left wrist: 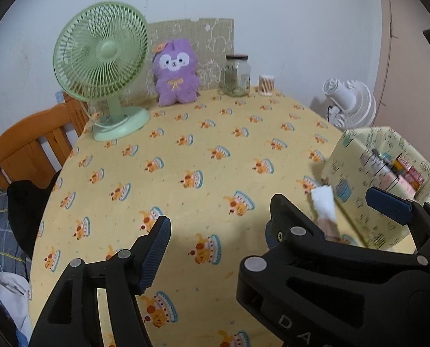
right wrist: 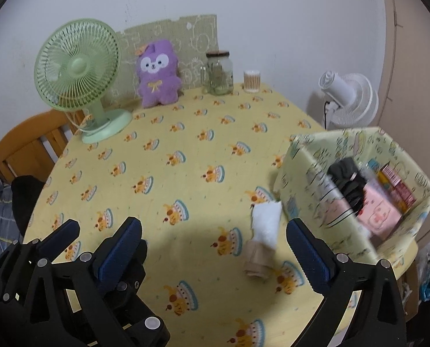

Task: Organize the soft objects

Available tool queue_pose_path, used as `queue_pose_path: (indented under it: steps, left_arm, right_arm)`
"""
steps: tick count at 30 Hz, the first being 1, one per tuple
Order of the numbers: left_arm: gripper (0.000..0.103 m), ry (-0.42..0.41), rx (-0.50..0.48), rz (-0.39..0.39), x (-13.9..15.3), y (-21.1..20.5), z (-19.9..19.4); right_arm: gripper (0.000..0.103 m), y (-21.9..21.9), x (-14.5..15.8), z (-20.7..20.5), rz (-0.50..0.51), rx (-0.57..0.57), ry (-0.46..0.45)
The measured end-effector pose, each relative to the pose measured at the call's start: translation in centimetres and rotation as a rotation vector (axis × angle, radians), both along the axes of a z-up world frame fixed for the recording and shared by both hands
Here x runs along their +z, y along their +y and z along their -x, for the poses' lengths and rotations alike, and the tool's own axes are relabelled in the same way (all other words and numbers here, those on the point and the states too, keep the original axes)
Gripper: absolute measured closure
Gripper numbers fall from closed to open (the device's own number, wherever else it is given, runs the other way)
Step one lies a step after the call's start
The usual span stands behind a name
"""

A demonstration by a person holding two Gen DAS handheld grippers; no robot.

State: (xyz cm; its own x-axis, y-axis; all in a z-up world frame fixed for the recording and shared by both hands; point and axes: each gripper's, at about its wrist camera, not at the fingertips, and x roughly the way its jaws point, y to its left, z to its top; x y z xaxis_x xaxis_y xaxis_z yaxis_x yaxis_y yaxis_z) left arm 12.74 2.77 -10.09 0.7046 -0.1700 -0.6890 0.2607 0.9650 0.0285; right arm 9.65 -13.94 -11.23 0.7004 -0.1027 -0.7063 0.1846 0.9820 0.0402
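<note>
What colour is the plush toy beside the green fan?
Purple plush toy, white face, orange bow; clearest in the left wrist view.

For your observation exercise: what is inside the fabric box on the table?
The box holds a dark folded item, a pink item and colourful packets along one side. Anything beneath them, and the box floor, is covered.

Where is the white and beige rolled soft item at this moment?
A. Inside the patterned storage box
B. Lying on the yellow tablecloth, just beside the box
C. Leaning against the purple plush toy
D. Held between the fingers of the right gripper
B: the rolled soft item lies on the tablecloth next to the storage box, and neither gripper touches it.
</note>
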Motion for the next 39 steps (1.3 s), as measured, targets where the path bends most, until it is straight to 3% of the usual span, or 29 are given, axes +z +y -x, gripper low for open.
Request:
queue_pose_path:
  steps: [6, 22, 25, 29, 39]
  left_arm:
    - [0.031, 0.015, -0.022, -0.015, -1.9, -0.2, -0.8]
    - [0.031, 0.156, -0.062, -0.035, -6.2, -2.1, -4.2]
    - [0.030, 0.144, -0.054, -0.035, -6.3, -1.8, -4.5]
    - [0.024, 0.145, -0.054, -0.036, -6.4, -1.5, -5.2]
    - [0.012, 0.169, -0.032, -0.017, -6.6, -0.8, -6.3]
  right_arm:
    - [0.001, 0.0, -2.1, -0.6, -0.004, -0.026, 0.016]
    - [0.000, -2.3, -6.9, -3.4, -0.032, -0.098, 0.153]
    - [0.000, -2.2, -7.1, -3.8, -0.038, -0.087, 0.153]
    - [0.000, -2.4, -7.6, -4.7, -0.069, -0.058, 0.146]
    - [0.000, -2.1, -7.9, -6.6, -0.010, -0.052, 0.163]
